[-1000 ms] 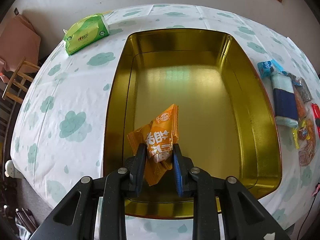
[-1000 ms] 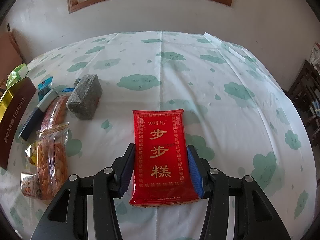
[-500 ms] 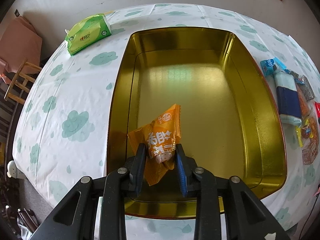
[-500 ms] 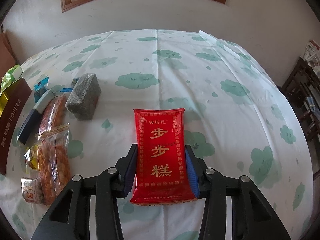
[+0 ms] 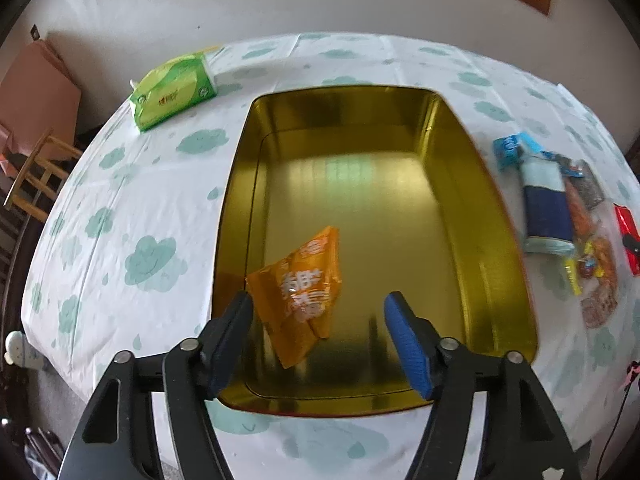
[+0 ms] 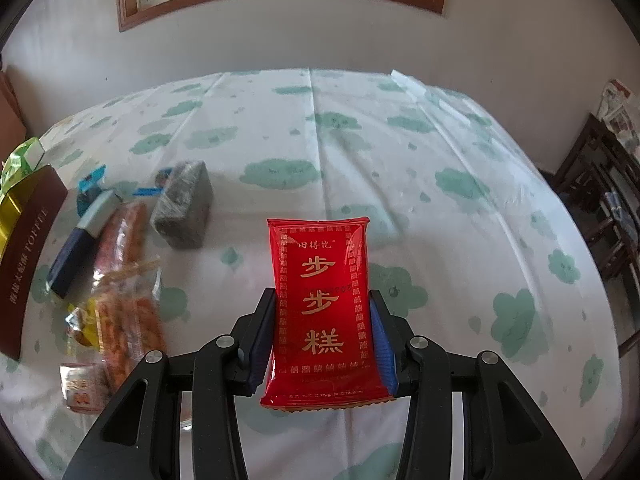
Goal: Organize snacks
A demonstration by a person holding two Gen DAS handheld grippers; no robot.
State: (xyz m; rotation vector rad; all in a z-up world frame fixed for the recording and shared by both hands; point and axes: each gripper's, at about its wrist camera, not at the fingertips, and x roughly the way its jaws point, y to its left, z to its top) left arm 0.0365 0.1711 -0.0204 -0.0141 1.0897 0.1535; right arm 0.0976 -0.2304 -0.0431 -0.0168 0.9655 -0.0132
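**Orange packet going into the tin, red one up next**

So this is the drop-off step. The left gripper (image 5: pixel 318 312) sits over the near end of the gold tin (image 5: pixel 500 208), and its jaws are opening, with the pads clear of the orange snack packet (image 5: pixel 298 292). The packet is between them, closer to the left jaw, tilted, inside the tin near its near-left corner. Can't tell if it's fully settled on the tin floor yet.

Meanwhile the right gripper (image 6: pixel 323 340) is clamped on the red snack packet (image 6: pixel 322 308), squeezing it by its long sides, with the packet sticking out in front of the jaws above the tablecloth (image 6: pixel 440 152). It's to the right of the other loose snacks (image 6: pixel 120 280), which sit by the tin's brown outer wall.

My guess at what's next: the left gripper pulls up and away without snagging the orange wrapper, then the red packet gets carried left over the tin's rim and laid flat beside the orange one. There's plenty of bare tin floor at the far end.
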